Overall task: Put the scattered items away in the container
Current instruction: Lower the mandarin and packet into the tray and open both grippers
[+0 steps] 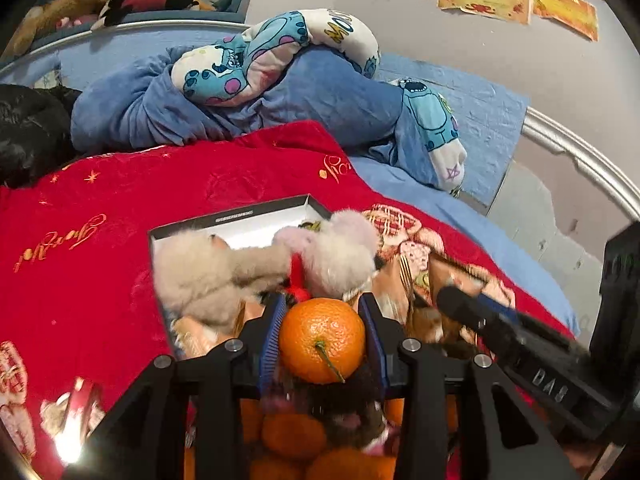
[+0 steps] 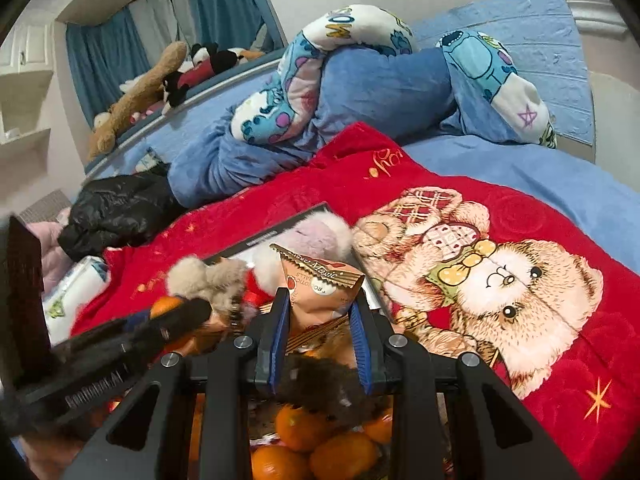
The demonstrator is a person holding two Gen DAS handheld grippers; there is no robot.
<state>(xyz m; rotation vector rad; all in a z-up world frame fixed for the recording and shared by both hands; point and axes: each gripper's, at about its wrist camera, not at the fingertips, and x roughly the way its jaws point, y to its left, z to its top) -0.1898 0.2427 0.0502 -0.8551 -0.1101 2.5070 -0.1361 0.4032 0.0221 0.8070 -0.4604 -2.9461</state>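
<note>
Pinching a tangerine over the box rim, left jaws; right jaws clamping a snack packet

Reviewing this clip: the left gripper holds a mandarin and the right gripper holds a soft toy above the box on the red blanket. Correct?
Not quite. The right gripper holds a snack packet, not a soft toy, as the right wrist view shows. The left gripper does hold the mandarin above the box.
</note>
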